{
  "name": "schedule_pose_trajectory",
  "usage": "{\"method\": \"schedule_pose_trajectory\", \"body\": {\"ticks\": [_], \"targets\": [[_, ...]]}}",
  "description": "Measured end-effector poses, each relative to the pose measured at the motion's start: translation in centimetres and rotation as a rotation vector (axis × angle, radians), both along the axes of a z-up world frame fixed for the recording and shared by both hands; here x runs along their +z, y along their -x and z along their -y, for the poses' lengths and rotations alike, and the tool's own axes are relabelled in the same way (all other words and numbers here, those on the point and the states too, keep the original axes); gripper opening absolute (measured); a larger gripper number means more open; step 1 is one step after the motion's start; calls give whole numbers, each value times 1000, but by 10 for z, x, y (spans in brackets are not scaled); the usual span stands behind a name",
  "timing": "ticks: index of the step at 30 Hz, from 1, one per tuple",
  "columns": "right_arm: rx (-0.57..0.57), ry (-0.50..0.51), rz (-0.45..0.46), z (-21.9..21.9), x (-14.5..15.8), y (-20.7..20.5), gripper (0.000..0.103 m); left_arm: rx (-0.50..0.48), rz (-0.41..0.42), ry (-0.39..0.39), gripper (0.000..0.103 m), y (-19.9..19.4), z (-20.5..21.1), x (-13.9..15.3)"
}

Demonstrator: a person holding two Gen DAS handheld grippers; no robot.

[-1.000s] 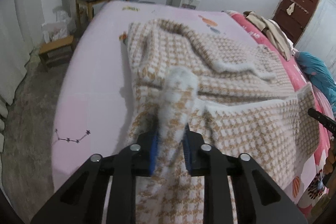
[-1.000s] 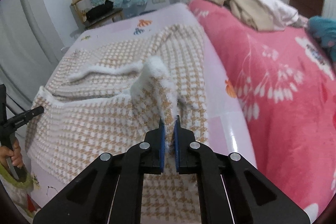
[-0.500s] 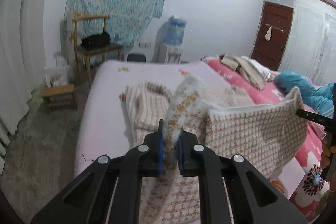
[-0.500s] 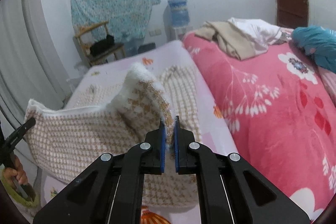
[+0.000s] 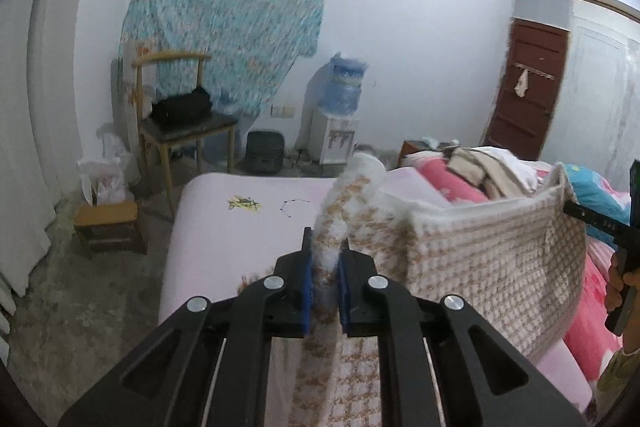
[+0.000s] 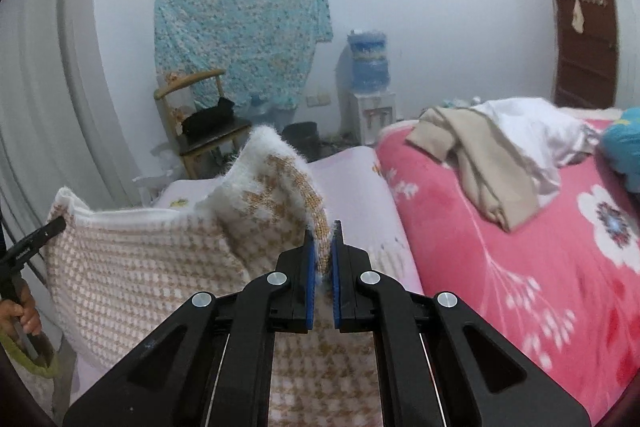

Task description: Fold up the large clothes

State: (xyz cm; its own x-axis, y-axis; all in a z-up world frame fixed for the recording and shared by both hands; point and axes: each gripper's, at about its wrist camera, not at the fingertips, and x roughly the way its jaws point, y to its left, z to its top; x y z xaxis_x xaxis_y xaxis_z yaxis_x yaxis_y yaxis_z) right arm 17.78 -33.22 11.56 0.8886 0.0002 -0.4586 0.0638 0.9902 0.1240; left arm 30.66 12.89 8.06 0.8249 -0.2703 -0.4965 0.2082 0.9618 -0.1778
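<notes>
A fuzzy beige-and-white houndstooth garment hangs stretched in the air between both grippers, above the pale pink bed. My left gripper is shut on one white-trimmed corner of it. My right gripper is shut on the other corner, and the same garment spreads away to the left in the right wrist view. The lower part of the cloth hangs down under the fingers and is hidden. The opposite gripper with the hand that holds it shows at the right edge of the left wrist view.
A pink flowered blanket covers the bed's right side, with beige and white clothes heaped on it. Beyond the bed stand a wooden chair with a black bag, a low stool, a water dispenser and a brown door.
Both grippers have risen with the garment's corners, lifting it off the bed so it hangs stretched between them. The views tilted up from the bed toward the far wall.
</notes>
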Motion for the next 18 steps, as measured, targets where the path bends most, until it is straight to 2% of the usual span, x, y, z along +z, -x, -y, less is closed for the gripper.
{"method": "schedule_pose_trajectory", "body": {"ticks": [2, 5, 7, 9, 10, 12, 14, 16, 18], "targets": [[4, -24, -48, 11, -13, -38, 5, 2, -58, 10, 10, -36, -1, -13], [-13, -30, -144, 19, -44, -81, 5, 11, -195, 1, 10, -88, 4, -48], [-34, -28, -249, 28, -78, -111, 10, 30, -333, 2, 13, -118, 5, -83], [-67, -45, -336, 38, -103, -124, 26, 41, -429, 26, 16, -133, 1, -106], [-75, -67, -350, 43, -108, -125, 30, 51, -451, 52, 22, -136, -3, -111], [-71, -123, -313, 52, -102, -114, 44, 73, -423, 108, 25, -129, -14, -102], [-93, -97, -267, 53, -90, -102, 52, 94, -345, 134, 28, -117, -22, -83], [-82, -67, -214, 48, -72, -94, 52, 83, -274, 151, 29, -112, -22, -65], [-27, -55, -204, 33, -64, -99, 52, 36, -268, 135, 30, -122, -8, -58]]}}
